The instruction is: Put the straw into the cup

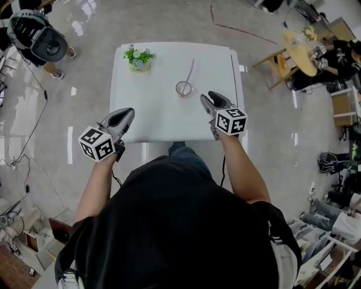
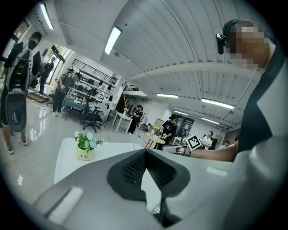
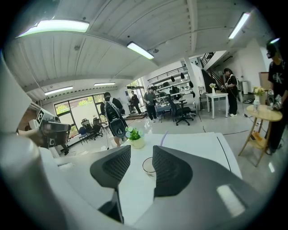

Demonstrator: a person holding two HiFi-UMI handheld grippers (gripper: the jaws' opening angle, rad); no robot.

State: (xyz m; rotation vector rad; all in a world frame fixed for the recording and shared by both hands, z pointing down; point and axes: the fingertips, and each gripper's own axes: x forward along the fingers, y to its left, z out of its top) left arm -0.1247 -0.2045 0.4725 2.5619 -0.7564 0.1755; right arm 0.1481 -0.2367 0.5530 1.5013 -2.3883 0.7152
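The straw (image 1: 190, 70) leans in the cup (image 1: 183, 88) on the white table (image 1: 158, 115) (a little plant (image 1: 138, 58) stands nearby). The left gripper (image 1: 129, 114) is pinched closed and empty. The right gripper (image 1: 205, 97) has its jaws apart, empty too.

Bright, even light from ceiling strips (image 3: 54, 26); glare on floor (image 1: 84, 11); fisheye edges dark, warped.

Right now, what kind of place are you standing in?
Probably a big open office or lab. There are rolling office chairs beside desks, long ceiling strip lights overhead, and several people standing around on a shiny grey floor.
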